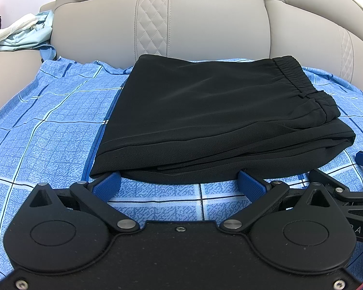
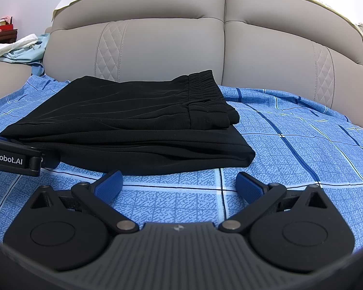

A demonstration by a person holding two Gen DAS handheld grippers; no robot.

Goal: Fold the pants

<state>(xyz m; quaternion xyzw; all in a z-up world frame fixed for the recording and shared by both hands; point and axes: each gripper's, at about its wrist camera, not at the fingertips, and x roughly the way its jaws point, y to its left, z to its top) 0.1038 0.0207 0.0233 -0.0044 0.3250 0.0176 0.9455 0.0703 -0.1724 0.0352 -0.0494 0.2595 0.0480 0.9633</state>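
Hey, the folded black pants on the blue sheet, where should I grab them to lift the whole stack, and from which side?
Grip the near long edge of the black pants, coming in low from the front. There the layers end in a stacked edge that lifts slightly off the blue sheet, so the lower finger can probably slide under. The left gripper is already there, jaws open. The elastic waistband end is bunched and uneven.

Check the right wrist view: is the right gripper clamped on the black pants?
No: the right gripper is open over the blue checked sheet, its fingertips short of the folded black pants.
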